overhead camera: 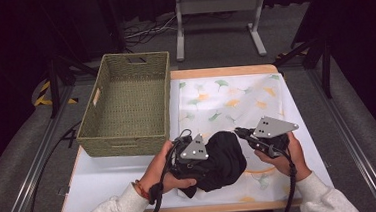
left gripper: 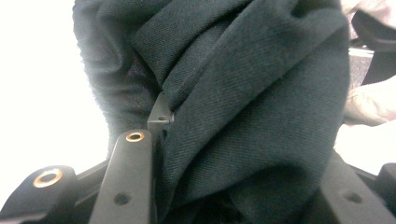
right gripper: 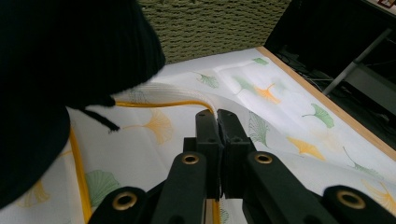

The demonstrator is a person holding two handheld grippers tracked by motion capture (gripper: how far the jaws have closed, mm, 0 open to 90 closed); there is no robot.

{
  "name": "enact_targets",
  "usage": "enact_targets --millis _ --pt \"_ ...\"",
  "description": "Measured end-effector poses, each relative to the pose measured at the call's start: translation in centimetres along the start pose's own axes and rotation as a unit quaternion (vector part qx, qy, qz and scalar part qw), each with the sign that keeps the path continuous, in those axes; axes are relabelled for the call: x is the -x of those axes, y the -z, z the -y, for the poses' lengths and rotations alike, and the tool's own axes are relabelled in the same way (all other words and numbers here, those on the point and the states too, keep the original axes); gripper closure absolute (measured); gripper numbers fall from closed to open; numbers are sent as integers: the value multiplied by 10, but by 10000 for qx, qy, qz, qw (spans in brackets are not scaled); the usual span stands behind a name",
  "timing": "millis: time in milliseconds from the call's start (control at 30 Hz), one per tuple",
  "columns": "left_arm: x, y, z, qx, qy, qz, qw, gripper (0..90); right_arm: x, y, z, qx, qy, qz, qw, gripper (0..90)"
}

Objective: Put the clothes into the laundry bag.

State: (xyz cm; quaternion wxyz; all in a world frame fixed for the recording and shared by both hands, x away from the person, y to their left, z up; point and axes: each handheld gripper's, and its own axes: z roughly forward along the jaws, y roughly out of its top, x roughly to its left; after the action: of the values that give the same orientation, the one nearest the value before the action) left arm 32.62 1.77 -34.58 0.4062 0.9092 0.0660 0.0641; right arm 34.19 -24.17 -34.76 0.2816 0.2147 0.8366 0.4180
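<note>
Wooden-edged table (overhead camera: 223,72) w/ white top, seen from high view. Woven olive basket (overhead camera: 127,104) on its left half, upright, inside bare. Just right of basket: white cloth w/ ginkgo-leaf print (overhead camera: 225,101), spread flat, yellow piping along near edge; touches or nearly touches basket's right wall.

Black garment (overhead camera: 225,158), bunched into a lump, at near edge of cloth, between the 2 grippers, resting on cloth.

Left gripper (overhead camera: 200,161) in person's left hand (overhead camera: 156,172), pressed into left side of garment. In left gripper view, dark twill fabric (left gripper: 243,116) packed between the 2 jaws & spilling over them; jaws partway apart w/ fabric clamped between, so gripping garment.

Right gripper (overhead camera: 239,131) in right hand (overhead camera: 284,158), just right of garment, jaw tips pointing left toward it. In right gripper view, gripper (right gripper: 217,114) w/ jaws pressed together, a raised fold of leaf-print cloth (right gripper: 187,93) at tips; looks pinched, hard to say for sure. Garment (right gripper: 70,51) looms upper left there, loose thread hanging onto cloth; basket wall (right gripper: 210,23) behind.

White sleeves at bottom of high view.
</note>
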Motion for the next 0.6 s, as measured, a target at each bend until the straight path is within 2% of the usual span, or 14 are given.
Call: enact_targets --millis 133,600 --pt "1 -14 3 -175 -11 90 9998 602 0 0 0 2 6 0 10000 891" --pt "6 -36 3 -458 -88 184 9987 602 -2 -1 -1 1 31 -18 10000 892"
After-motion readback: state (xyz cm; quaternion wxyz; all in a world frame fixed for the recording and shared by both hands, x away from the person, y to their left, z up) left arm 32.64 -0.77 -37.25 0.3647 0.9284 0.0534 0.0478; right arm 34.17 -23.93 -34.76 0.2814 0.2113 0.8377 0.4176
